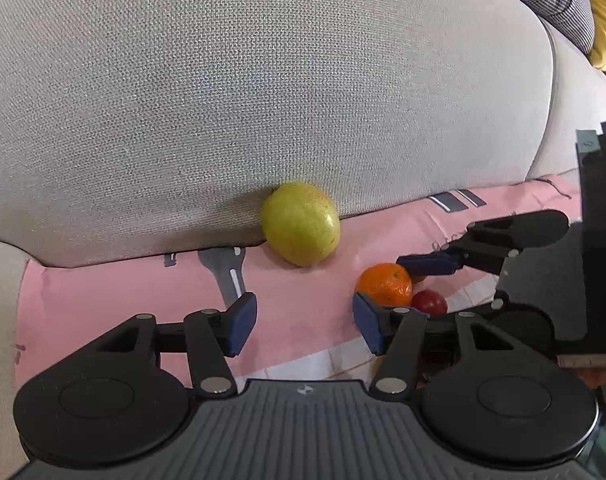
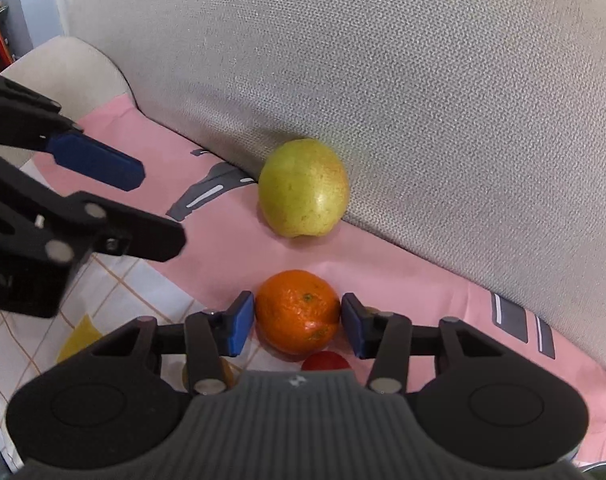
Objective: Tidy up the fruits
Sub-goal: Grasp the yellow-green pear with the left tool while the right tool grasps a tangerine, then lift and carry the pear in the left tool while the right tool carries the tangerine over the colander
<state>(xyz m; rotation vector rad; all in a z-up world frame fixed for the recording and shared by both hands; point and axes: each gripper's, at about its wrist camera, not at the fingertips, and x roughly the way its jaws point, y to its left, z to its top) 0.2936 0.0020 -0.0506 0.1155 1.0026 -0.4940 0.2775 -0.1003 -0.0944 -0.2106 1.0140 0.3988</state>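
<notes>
While my right gripper [image 2: 297, 322] points down at the orange [image 2: 298, 310], its jaws bracket the fruit, both blue pads at its sides, seemingly touching. My left gripper [image 1: 305, 324] hangs with jaws apart and nothing between them. A yellow-green apple [image 2: 303, 188] leans against the grey sofa back cushion [image 2: 383, 80], just beyond the orange. A small red fruit [image 2: 326, 361] lies beside the orange on the pink cloth [image 2: 223, 240].
</notes>
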